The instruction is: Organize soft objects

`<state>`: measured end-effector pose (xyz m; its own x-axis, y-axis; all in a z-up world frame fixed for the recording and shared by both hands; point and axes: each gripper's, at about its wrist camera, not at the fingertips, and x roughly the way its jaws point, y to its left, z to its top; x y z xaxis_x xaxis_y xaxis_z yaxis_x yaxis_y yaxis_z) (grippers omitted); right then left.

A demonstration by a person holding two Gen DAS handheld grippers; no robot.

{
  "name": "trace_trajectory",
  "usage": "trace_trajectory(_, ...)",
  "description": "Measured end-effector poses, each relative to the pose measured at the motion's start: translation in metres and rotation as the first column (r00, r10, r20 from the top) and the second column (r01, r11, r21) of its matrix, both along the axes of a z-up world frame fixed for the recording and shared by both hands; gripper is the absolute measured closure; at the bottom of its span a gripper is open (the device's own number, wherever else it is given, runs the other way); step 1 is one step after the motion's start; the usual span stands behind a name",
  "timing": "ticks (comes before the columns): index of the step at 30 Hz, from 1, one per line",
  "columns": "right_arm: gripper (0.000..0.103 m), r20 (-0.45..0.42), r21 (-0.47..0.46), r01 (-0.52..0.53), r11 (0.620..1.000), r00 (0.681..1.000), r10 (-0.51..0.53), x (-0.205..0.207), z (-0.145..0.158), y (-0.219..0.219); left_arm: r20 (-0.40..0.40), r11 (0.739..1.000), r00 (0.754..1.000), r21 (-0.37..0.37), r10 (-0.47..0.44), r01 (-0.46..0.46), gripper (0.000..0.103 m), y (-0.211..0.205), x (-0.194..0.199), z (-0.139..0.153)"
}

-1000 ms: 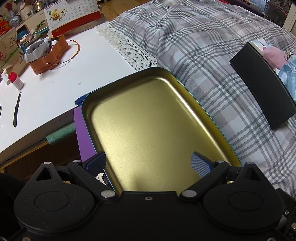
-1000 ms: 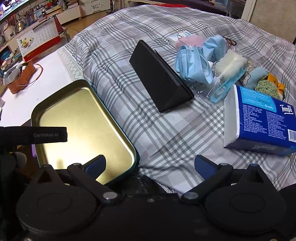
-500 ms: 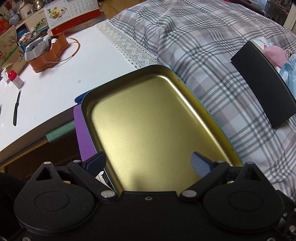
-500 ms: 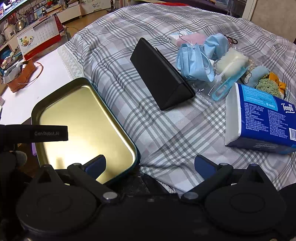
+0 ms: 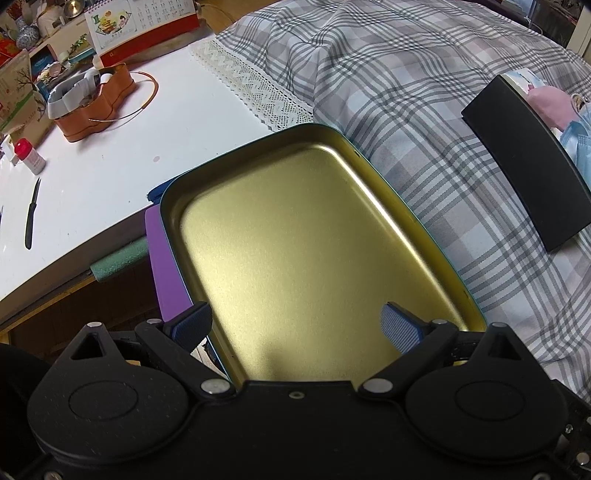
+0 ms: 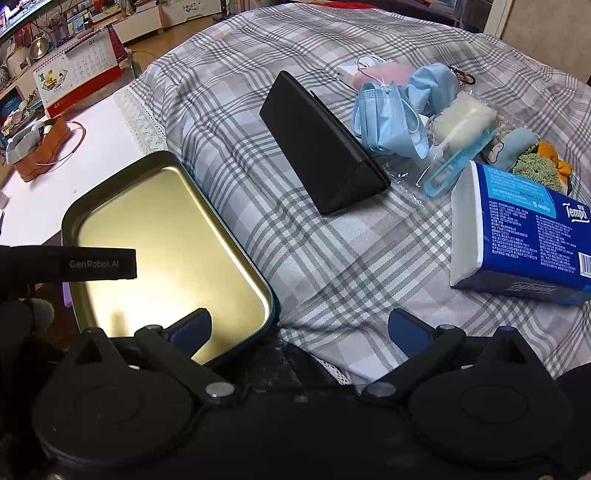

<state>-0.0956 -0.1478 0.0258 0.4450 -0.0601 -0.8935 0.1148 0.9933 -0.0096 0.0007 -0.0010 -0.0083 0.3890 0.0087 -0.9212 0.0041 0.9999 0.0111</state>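
An empty gold tin tray [image 5: 354, 155] lies on the plaid cloth; it also shows in the right wrist view [image 6: 74, 210]. My left gripper [image 5: 295, 326] is open and empty, hovering over the tray's near end. My right gripper [image 6: 299, 330] is open and empty above the cloth by the tray's right corner. Beyond it lie blue face masks [image 6: 388, 122], a pink mask [image 6: 380, 72], a white sponge in plastic [image 6: 461, 118], a green scrubber [image 6: 535, 171] and a blue Tempo tissue pack [image 6: 524, 229].
A black triangular case [image 6: 317, 144] lies between the tray and the soft items, also in the left wrist view [image 5: 528, 158]. A white desk [image 5: 110, 155] to the left holds an orange organiser [image 5: 96, 107], a calendar [image 5: 140, 22] and a black pen [image 5: 31, 214].
Both grippers have shifted slightly, so the scene sits a little differently in each view. Nothing was picked up or moved.
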Motion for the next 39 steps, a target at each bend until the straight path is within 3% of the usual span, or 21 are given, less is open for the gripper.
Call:
trace_trajectory(28, 0.001, 0.012, 0.020, 0.017, 1.000, 1.000, -0.017, -0.002, -0.001, -0.011, -0.010, 1.000, 1.000, 0.021, -0.010, 0.010, 0.008, -0.003, 0.001, -0.003)
trace_trajectory(34, 0.001, 0.127, 0.021, 0.103, 0.994, 0.986, -0.105, -0.001, 0.031, -0.054, 0.012, 0.998, 0.999, 0.030, -0.047, 0.046, 0.008, -0.012, -0.002, -0.001)
trace_trajectory(39, 0.001, 0.216, 0.033, 0.270, 0.962, 0.938, -0.270, 0.006, 0.056, -0.123, 0.061, 0.992, 0.991, 0.059, -0.116, 0.113, 0.008, -0.031, -0.007, 0.005)
